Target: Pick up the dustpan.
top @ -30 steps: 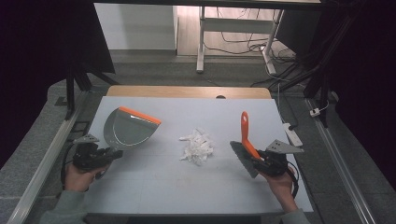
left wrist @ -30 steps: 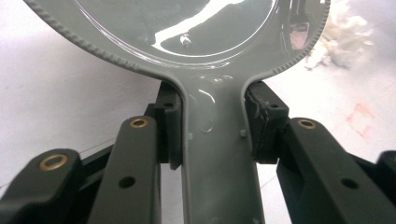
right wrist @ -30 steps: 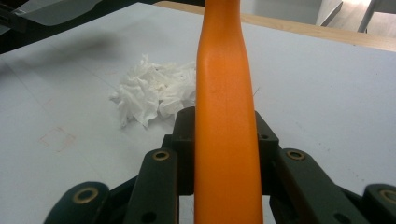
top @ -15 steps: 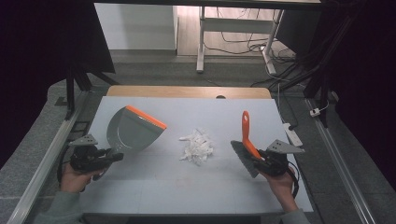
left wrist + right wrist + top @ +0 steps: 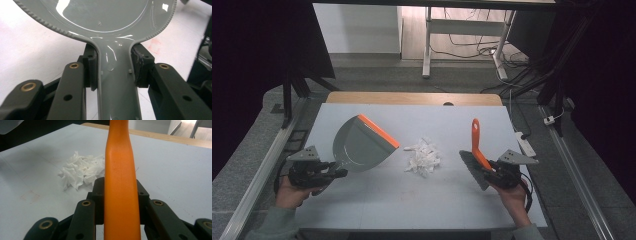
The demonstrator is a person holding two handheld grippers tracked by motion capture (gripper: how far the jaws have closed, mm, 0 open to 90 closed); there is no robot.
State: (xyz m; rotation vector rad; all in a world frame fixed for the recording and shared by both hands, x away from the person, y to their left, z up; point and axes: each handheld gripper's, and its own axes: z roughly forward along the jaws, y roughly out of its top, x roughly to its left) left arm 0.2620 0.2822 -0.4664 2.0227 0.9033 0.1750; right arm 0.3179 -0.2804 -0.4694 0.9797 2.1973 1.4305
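On the left, the left gripper (image 5: 337, 172) has its jaws clamped on the grey handle of the dustpan (image 5: 362, 145); the left gripper view shows both pads squeezing that handle from either side. The pan is tilted, its orange lip (image 5: 378, 131) turned toward the middle of the pale table (image 5: 412, 200), apart from the rubbish. In the centre lies the pile of torn white paper scraps (image 5: 424, 157), bunched together, touched by neither tool. Over on the right, the right gripper (image 5: 489, 171) pinches the orange handle of the brush (image 5: 475, 150), handle pointing away from the person, dark bristle head low near the table on the pile's right.

By the look of it, this is the set-up step: both tools are in hand and flank the scraps, with no sweeping begun. The next move calls for the pan's lip to be laid flat on the table just beside the pile, then the brush turned bristles-down to push the scraps leftward into it.
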